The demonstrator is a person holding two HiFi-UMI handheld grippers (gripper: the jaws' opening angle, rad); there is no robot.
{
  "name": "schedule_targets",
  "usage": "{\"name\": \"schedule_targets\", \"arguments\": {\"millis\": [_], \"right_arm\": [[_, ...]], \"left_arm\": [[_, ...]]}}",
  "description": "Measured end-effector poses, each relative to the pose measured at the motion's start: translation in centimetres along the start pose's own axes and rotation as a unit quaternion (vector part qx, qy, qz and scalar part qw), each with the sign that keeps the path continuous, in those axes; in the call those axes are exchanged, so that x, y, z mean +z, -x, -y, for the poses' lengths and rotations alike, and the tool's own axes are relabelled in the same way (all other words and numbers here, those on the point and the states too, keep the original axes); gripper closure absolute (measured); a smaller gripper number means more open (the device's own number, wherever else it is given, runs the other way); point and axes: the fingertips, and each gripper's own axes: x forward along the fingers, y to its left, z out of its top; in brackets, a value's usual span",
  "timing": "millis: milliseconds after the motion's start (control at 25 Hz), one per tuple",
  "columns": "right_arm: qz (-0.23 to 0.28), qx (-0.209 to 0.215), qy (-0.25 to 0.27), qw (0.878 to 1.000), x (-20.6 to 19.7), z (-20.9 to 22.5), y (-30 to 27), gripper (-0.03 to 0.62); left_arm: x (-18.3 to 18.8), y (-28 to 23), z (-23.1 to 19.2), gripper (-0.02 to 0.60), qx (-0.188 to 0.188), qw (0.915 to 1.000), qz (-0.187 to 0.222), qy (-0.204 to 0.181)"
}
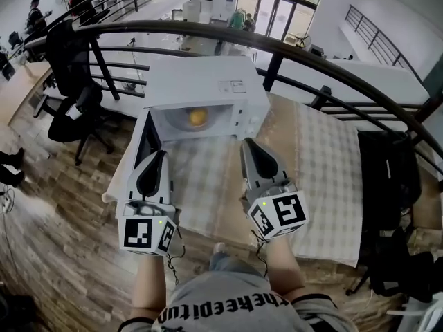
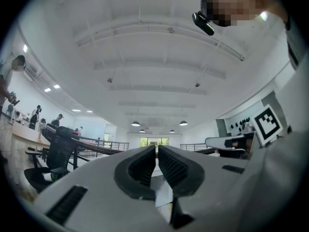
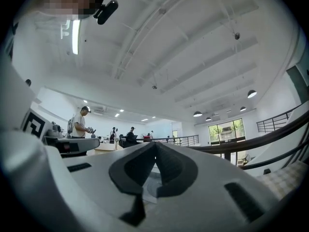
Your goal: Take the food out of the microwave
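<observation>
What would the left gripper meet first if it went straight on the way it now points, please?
Probably the microwave: the left gripper aims into its open front, left of the yellow food, so likely the inside wall first. Depth is hard to judge.

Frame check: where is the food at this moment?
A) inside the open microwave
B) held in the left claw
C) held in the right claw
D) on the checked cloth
A: the round yellow food sits inside the open microwave, while the left claw and right claw are shut and empty.
</observation>
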Motion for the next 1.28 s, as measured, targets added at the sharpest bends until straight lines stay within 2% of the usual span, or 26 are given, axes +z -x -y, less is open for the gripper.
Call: {"name": "schedule_targets", "arguments": {"millis": [520, 760, 1040, 1280], "right_arm": [[0.000, 0.038, -0.006, 0.999, -1.3, 5.8, -4.6, 0.588], [-0.013, 0.051, -0.017, 0.998, -3.0, 6.1, -6.0, 0.588], [-0.044, 0.052, -0.035, 0.997, -7.2, 5.7, -8.0, 0.588], [-0.066, 0.042, -0.044, 0.996, -10.1, 5.5, -10.0, 0.588]], "left_arm": [[-1.6, -5.5, 1.1, 0.563, 0.040, 0.9991, -0.004, -0.014], [-3.0, -6.6, 1.4, 0.563, 0.040, 0.9988, -0.020, -0.018], [-5.8, -7.9, -0.1, 0.563, 0.038, 0.9984, -0.041, -0.011], [-9.4, -9.5, -1.4, 0.563, 0.012, 0.9977, -0.067, 0.002]]}}
